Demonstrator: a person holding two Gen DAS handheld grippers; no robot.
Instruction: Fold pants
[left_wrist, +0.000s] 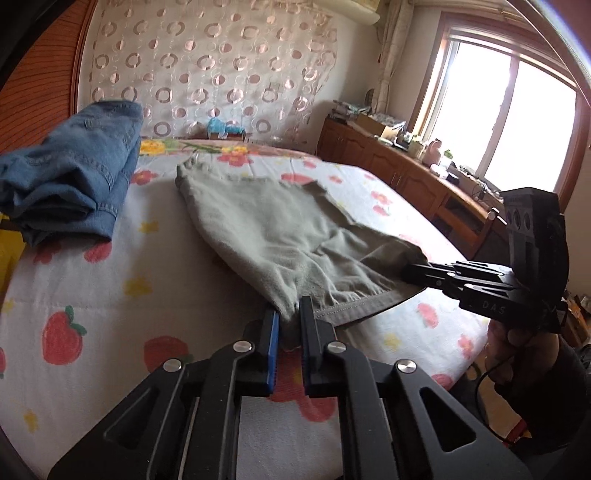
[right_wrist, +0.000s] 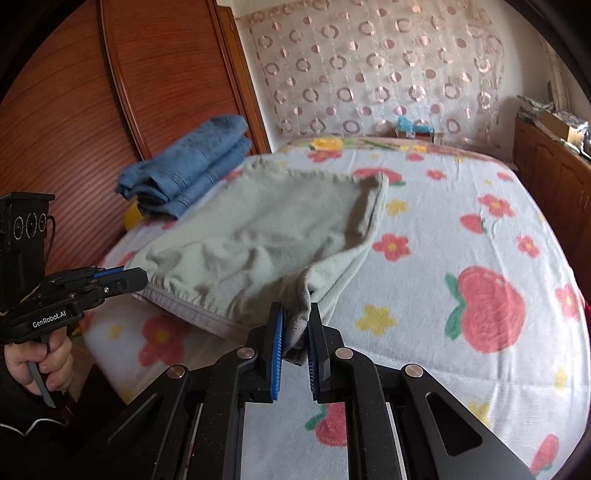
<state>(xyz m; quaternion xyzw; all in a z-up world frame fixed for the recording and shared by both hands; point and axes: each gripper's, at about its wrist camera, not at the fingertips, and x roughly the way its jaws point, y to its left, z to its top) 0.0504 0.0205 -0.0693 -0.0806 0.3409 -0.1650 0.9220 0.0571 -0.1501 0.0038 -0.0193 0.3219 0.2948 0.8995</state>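
- The left gripper (left_wrist: 290, 325), a black two-finger tool with blue ribbed pads, points down toward the bed and is clamped on one waistband corner of the pale grey-green soft knit pants (left_wrist: 280, 236).
- The right gripper (right_wrist: 297, 332), of the same build, pinches the other waistband corner; a hand (left_wrist: 517, 350) grasps its handle, seen from the left wrist view.
- The pants lie folded on the white fleece blanket printed with red strawberries and flowers (right_wrist: 461, 229), the elastic waistband lifted and stretched between the two tools, the far end resting flat.
- A folded stack of blue denim jeans (left_wrist: 70, 173) sits beyond the pants, near the reddish wooden headboard (right_wrist: 74, 122).
- A sheer curtain with pink circles (left_wrist: 207, 62) hangs behind the bed; a wooden cabinet (left_wrist: 399, 166) stands beneath the bright window (left_wrist: 509, 118).
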